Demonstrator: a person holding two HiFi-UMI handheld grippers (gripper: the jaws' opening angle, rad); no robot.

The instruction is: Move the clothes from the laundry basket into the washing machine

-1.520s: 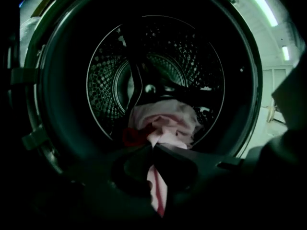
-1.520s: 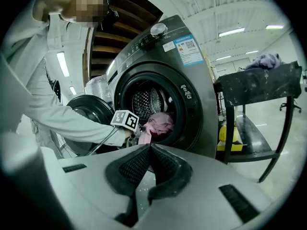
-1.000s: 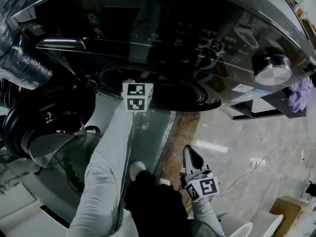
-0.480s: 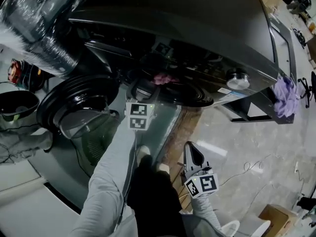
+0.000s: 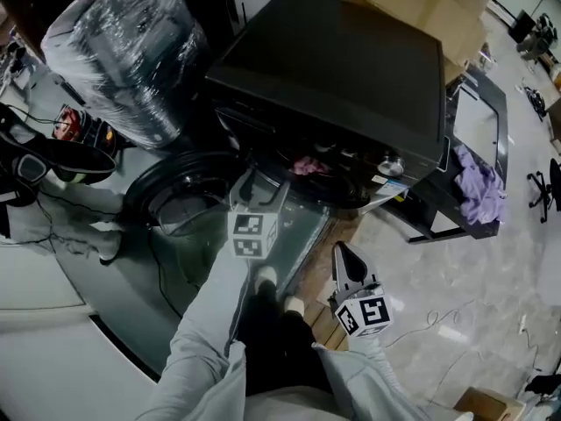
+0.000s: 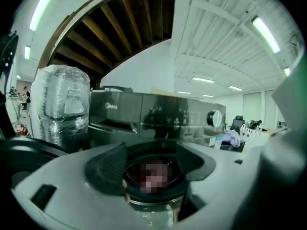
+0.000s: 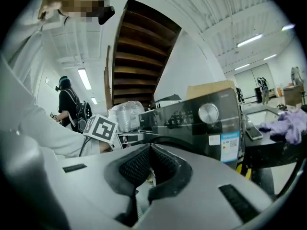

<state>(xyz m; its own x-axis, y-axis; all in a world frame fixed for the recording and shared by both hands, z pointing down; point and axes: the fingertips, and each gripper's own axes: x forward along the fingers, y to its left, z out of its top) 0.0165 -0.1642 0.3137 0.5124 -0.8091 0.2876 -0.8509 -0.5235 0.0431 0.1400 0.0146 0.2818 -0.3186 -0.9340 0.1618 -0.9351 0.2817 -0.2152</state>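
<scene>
The left hand-held gripper (image 6: 151,153) points almost level at a dark grey front-loading washing machine (image 6: 158,116). Its two dark jaws stand apart with nothing between the pads. Through the gap shows the machine's round drum opening (image 6: 170,186), with something pinkish inside that is too blurred to make out. A round silver knob (image 6: 217,119) sits towards the right end of the glossy control panel. Left of the machine stands a tall bundle wrapped in clear plastic film (image 6: 62,104). A crumpled lilac cloth (image 6: 232,138) lies off to the right, beyond the machine. Overhead are the brown wooden underside of a staircase (image 6: 124,28) and white ceiling strip lights (image 6: 265,33).
</scene>
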